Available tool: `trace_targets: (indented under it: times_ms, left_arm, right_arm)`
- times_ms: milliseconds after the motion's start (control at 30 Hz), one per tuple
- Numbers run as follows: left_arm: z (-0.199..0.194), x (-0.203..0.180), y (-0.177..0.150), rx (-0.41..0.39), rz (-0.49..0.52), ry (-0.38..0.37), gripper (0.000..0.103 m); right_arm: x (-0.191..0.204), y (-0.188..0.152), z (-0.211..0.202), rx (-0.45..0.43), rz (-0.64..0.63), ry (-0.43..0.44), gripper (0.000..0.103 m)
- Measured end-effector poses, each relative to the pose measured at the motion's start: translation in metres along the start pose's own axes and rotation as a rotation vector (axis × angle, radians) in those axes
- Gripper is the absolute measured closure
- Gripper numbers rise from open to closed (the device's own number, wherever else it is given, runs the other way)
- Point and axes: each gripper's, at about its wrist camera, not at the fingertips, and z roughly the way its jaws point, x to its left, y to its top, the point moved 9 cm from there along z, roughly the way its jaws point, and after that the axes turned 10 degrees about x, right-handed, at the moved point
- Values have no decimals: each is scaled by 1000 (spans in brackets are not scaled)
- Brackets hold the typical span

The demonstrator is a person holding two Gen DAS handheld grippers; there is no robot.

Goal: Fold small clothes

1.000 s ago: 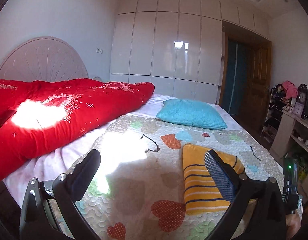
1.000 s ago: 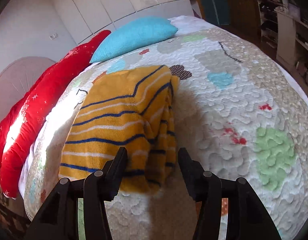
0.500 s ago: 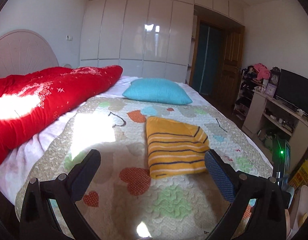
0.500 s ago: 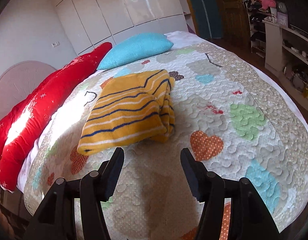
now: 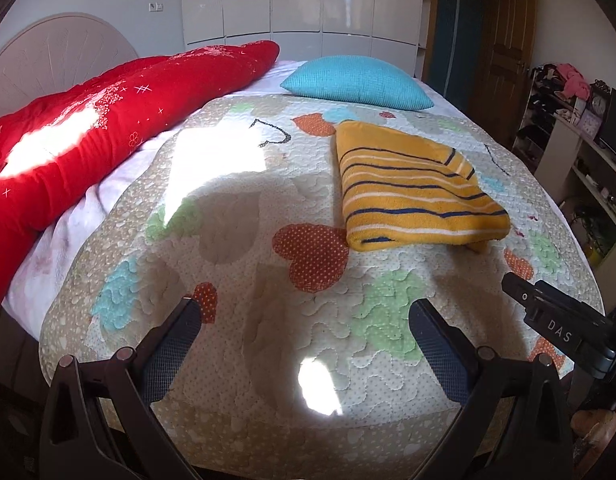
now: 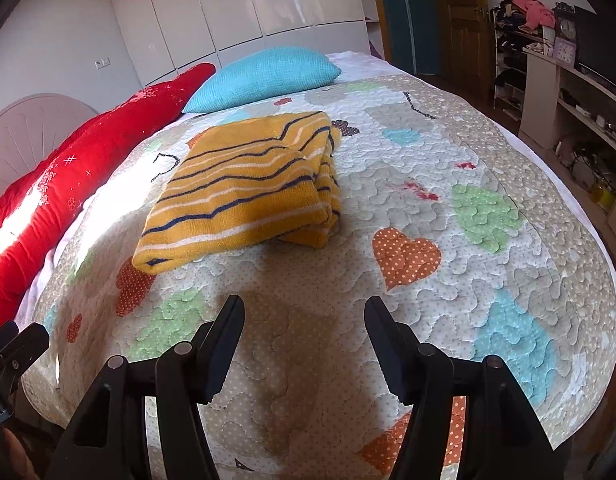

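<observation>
both tongs (image 5: 304, 316) (image 6: 304, 316) farther from sweater (image 6: 244, 184)

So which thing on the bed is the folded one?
Look at the big bed with the heart-patterned quilt. In the middle of it, just in front of the blue pillow, lies a folded sweater. It is the only yellow thing, with dark blue and white stripes, unlike the plain red blanket alongside.

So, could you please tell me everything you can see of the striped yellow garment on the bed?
The yellow garment is a soft, fuzzy-looking knit with navy and white stripes. It lies folded into a thick rectangular bundle, layers showing along one edge, flat on the patterned quilt. Nothing else touches it; both grippers are open and clear of it.
</observation>
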Motion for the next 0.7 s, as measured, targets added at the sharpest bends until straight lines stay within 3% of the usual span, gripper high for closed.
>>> trace_targets:
  times_ms: [267,700]
  left_arm:
    - [3,3,-3,13,7,34,0]
    - [13,-2,-12,53,15,26,0]
  right_arm:
    - [9,-4,1,5,-28,2,35]
    - [8,-8,8,27,-29,-7,33]
